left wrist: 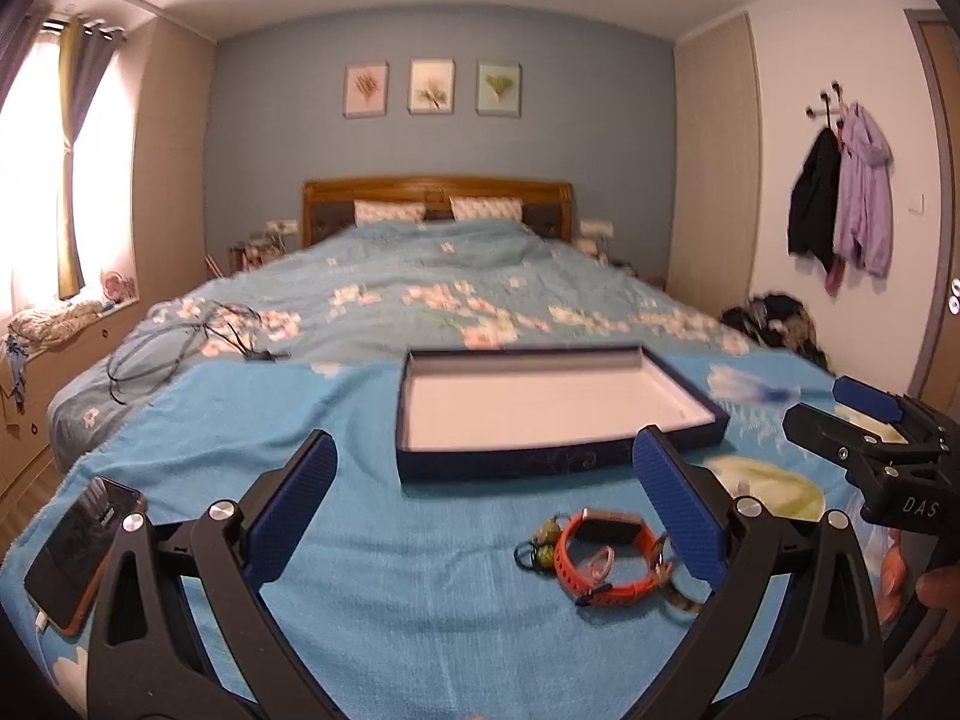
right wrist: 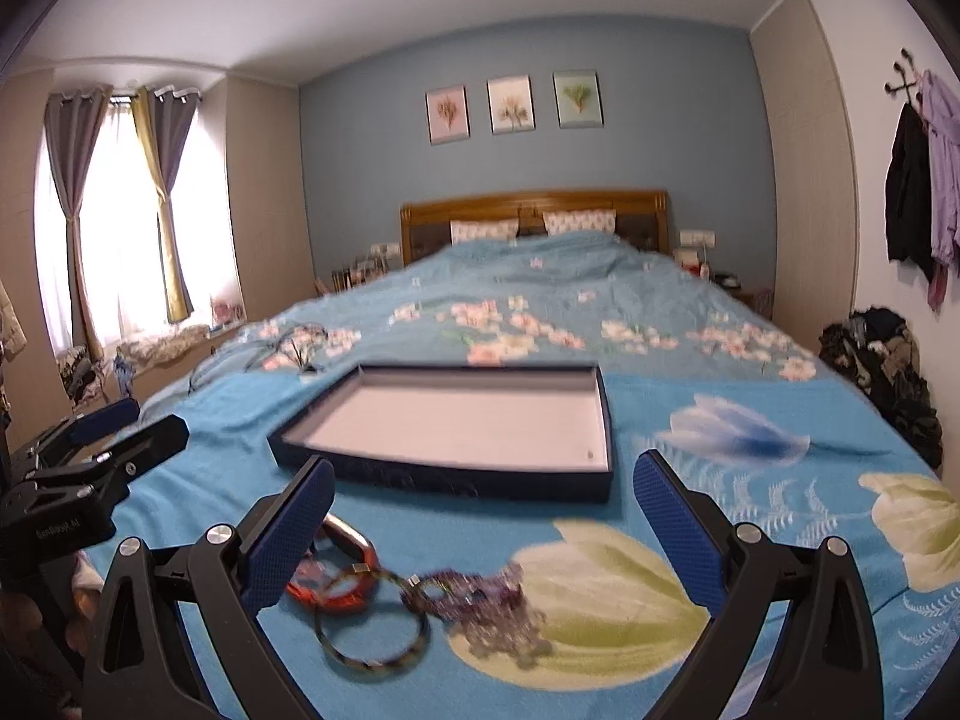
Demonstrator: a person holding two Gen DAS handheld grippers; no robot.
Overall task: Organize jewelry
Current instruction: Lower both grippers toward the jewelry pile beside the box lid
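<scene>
Jewelry [right wrist: 414, 612] sits tangled just in front of the empty tray [right wrist: 600, 420], so with both grippers' jaws spread wide, you risk snagging several pieces together.

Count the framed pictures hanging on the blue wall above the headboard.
3, in one row: the pink-backed picture on the left, the white-backed picture in the middle, the green-backed picture on the right. None looks hidden.
</scene>
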